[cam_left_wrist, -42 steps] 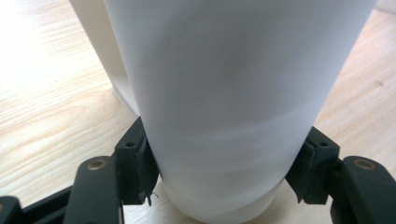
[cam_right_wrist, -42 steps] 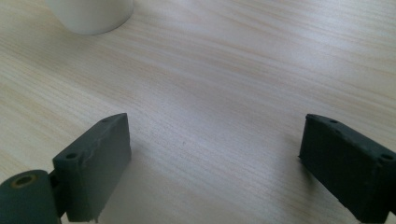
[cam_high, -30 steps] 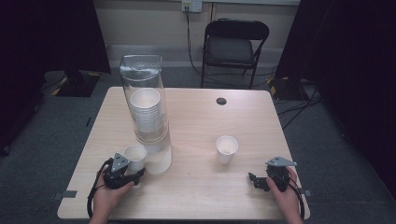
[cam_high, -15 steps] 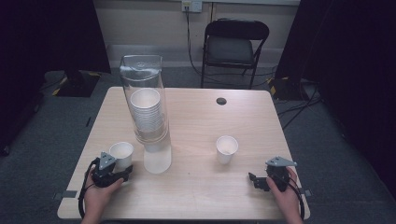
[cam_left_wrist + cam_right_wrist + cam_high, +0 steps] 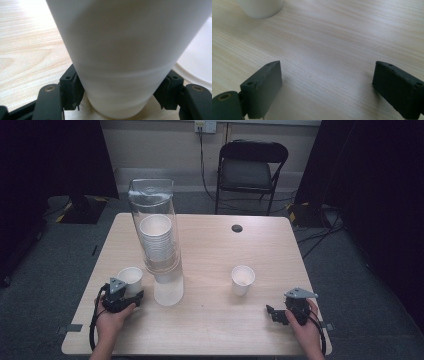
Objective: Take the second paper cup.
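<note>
Carried left, away from the cup dispenser [image 5: 156, 245]: a paper cup [image 5: 131, 278], now standing on the bench [image 5: 210, 320] near the left edge. Left gripper [image 5: 131, 292] jaws just opening, cup between them, likely releasing. Right gripper [image 5: 272, 314] apart, idle, empty.

A recording lab or studio is suggested: a pale wooden table [image 5: 210, 320] is set on grey carpet [image 5: 50, 285], black curtains [image 5: 370, 180] are hung at both sides, a folding chair [image 5: 252, 167] is parked behind, and cables [image 5: 310, 245] are trailed across the floor.
</note>
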The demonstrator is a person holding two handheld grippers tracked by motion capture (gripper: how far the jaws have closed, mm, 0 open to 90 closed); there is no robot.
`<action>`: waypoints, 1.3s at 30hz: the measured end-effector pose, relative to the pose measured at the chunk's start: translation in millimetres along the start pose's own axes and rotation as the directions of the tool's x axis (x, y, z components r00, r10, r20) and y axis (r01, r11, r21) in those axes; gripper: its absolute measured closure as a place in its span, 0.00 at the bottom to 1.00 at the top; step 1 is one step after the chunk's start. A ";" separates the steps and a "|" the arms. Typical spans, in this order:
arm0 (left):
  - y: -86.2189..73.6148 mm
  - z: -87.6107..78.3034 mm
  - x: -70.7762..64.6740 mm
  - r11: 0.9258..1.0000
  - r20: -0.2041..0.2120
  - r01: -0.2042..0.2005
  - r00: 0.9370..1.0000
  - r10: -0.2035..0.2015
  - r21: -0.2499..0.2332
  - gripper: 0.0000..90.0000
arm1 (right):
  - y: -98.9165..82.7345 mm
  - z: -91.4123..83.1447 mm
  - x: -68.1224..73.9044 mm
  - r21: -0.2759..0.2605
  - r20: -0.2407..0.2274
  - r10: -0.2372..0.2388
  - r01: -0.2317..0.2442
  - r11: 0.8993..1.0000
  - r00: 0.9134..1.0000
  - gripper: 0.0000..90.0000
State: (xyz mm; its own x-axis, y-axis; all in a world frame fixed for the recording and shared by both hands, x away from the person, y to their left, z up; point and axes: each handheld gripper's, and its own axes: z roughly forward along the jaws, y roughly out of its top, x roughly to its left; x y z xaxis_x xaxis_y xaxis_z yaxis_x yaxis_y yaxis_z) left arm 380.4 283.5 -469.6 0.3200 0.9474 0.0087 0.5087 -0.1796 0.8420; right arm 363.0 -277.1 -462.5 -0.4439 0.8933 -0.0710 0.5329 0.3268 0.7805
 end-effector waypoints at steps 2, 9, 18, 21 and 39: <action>0.7 1.5 0.9 1.000 -0.004 0.009 1.000 -0.009 0.009 0.37 | 0.0 0.0 0.0 0.000 0.000 0.000 0.000 1.000 1.000 0.09; 1.5 3.5 1.4 0.999 -0.002 0.007 1.000 -0.007 0.031 0.37 | 0.0 0.0 0.0 0.000 0.000 0.000 0.000 1.000 1.000 0.09; -4.5 -6.6 3.2 0.998 0.036 -0.011 0.999 0.009 0.063 0.25 | 0.0 0.0 0.0 0.000 0.000 0.000 0.000 1.000 1.000 0.09; -10.0 -11.6 6.0 0.999 0.041 -0.009 0.999 0.007 0.053 0.22 | 0.0 0.0 -0.1 0.000 0.000 0.000 0.000 1.000 1.000 0.09; -37.7 -47.8 25.3 0.989 0.096 -0.130 0.988 0.124 0.065 0.18 | 0.1 0.0 0.0 0.001 0.000 0.002 -0.002 1.000 1.000 0.09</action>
State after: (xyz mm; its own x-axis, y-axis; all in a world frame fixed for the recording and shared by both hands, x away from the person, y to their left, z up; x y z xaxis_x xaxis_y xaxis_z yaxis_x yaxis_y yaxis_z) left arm 331.1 326.9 -475.3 0.4556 0.8881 0.0613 0.5137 -0.3185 0.7967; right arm 363.0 -277.0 -462.5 -0.4427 0.8939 -0.0699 0.5344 0.3256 0.7800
